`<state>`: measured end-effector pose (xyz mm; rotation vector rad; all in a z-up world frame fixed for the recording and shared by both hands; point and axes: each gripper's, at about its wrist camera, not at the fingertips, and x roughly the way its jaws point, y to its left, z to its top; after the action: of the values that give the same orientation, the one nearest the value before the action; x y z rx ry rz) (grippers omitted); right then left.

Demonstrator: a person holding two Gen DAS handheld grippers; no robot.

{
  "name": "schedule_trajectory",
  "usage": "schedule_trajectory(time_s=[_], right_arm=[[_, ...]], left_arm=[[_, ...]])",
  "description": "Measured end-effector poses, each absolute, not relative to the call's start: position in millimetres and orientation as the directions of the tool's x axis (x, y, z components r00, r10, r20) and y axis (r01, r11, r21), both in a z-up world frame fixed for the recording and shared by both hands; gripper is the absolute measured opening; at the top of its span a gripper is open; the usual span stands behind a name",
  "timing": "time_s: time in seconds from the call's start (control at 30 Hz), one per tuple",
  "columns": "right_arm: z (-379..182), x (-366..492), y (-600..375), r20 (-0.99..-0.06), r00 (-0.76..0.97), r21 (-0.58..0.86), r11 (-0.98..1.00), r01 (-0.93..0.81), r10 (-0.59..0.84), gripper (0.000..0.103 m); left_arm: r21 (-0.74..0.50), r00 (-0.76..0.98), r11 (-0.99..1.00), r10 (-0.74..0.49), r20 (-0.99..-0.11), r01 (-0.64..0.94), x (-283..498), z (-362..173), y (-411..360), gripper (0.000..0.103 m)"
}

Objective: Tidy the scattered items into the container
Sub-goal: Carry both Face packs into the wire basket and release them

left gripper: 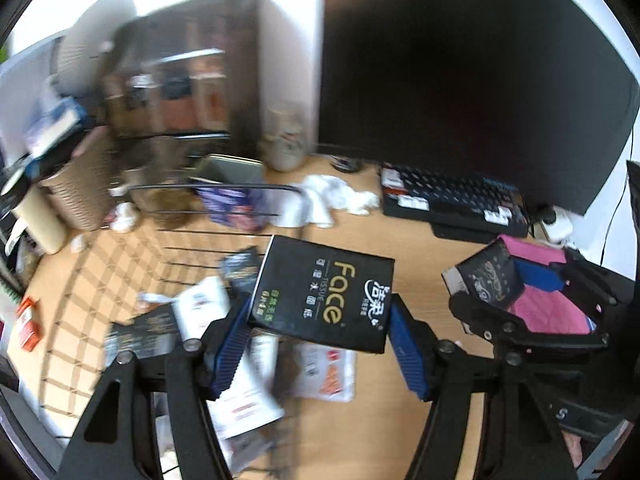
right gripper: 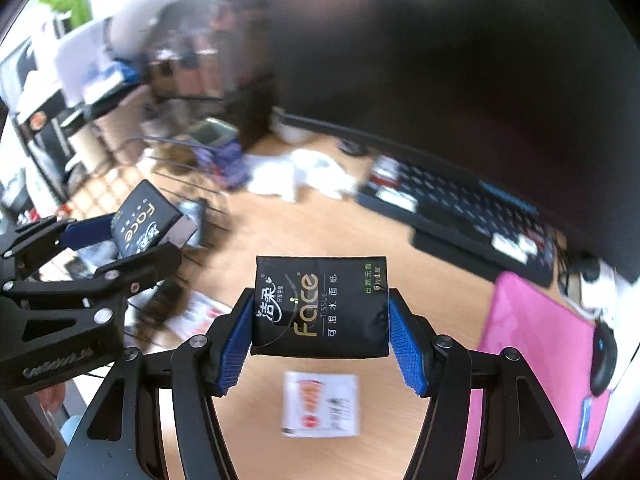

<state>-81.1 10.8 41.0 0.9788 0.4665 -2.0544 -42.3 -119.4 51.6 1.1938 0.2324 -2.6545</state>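
Claws: left claw and right claw each clamped on a tissue pack; edge grips may slip short of wire basket, frame left.

wire basket sits on the counter far left, packets inside | keyboard back right, in front of the monitor | crumpled tissue between basket and keyboard | flat sachet on the counter under the right claw's tissue pack
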Motion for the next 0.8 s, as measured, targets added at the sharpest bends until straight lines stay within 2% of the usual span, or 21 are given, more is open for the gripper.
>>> schedule_trajectory(time_s=[0.2,0.43,0.57,0.63,0.8], right_arm=[[66,-23,-53,-0.754,-0.337,-0.016,-0.498,0.867,-0.563,0.062],[52,22,-127,-0.785,-0.247,-0.027,-0.367,0.930,-0.568,0.062],[36,23,-137,-0.793,-0.188,0.023,-0.338,0.941,-0.579,0.062],[25,23,-142,-0.822,-0.177,0.007,-0.320,0.947,-0.542,0.062],[15,20,-147,-0.820,-0.195,-0.016,-0.320,0.947,-0.537,0.062]], left_arm=[[-0.019,-0.623,-0.914,-0.262,-0.737,0.406,4,64,-183,0.071],[0.004,-0.542,-0.854,-0.333,-0.772,0.520,30,43,-241,0.071],[-0.013,-0.529,-0.846,-0.321,-0.785,0.534,27,30,-252,0.071],[-0.034,-0.527,-0.849,-0.294,-0.798,0.527,21,22,-254,0.071],[-0.063,-0.527,-0.849,-0.266,-0.807,0.525,19,15,-257,0.071]])
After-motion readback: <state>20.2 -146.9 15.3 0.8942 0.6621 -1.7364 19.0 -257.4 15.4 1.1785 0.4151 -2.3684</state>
